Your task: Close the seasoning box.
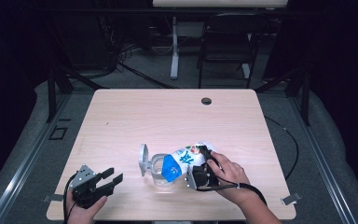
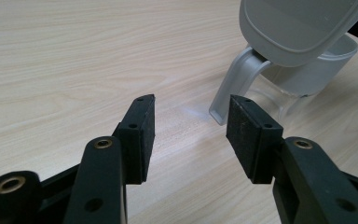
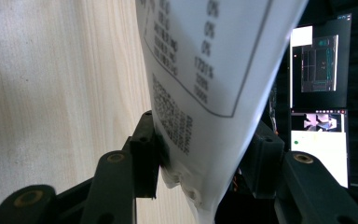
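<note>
The white plastic pouch with blue end and printed label (image 1: 184, 161) is seen in the high view tilted over the clear plastic jug with grey hinged lid (image 1: 156, 170), near the front middle of the pale wood-grain tabletop (image 1: 135, 116). The right tongs (image 1: 204, 161) are clenched on the pouch's crimped end; the right gripper view shows its printed panel and sealed seam (image 3: 186, 186) between the pads. The left tongs (image 2: 191, 130) are released, with nothing between them, just short of the jug's lid and handle (image 2: 233, 84). A dark folding chair (image 1: 226, 46) stands beyond the tabletop.
</note>
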Demonstrator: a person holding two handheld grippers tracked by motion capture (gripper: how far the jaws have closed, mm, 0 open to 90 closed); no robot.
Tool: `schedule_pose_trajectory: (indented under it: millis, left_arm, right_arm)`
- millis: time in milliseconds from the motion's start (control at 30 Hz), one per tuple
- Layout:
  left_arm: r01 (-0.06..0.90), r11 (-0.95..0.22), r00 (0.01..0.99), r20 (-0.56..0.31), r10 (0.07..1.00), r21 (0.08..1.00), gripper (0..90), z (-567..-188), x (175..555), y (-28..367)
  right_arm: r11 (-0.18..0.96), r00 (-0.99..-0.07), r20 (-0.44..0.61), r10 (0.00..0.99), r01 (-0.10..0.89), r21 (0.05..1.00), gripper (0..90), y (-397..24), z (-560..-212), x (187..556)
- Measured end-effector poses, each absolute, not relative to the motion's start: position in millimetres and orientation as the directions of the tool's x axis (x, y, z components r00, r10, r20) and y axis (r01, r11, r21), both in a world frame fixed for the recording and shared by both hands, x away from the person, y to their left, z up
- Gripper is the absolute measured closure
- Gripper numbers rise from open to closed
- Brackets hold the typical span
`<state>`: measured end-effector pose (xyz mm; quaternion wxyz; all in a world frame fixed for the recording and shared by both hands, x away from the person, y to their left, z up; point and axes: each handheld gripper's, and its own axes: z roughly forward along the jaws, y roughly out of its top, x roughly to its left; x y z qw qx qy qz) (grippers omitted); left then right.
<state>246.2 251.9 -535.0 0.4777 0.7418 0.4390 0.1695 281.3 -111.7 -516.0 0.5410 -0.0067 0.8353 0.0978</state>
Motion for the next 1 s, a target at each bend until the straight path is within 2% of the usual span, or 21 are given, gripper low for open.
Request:
schedule_pose_trajectory:
  millis: [400,1000]
  left_arm:
    - [0.494,-0.163,0.560,-0.169,0.811,0.854,52.7,-534.7,246.1,252.6]
    - [0.496,-0.158,0.558,-0.174,0.811,0.854,52.6,-536.6,246.3,251.3]
  right_arm:
    - [0.989,-0.388,-0.921,0.043,-0.111,0.093,54.7,-108.9,-518.8,281.3]
    - [0.990,-0.384,-0.923,0.022,-0.118,0.073,54.9,-108.0,-519.2,282.9]
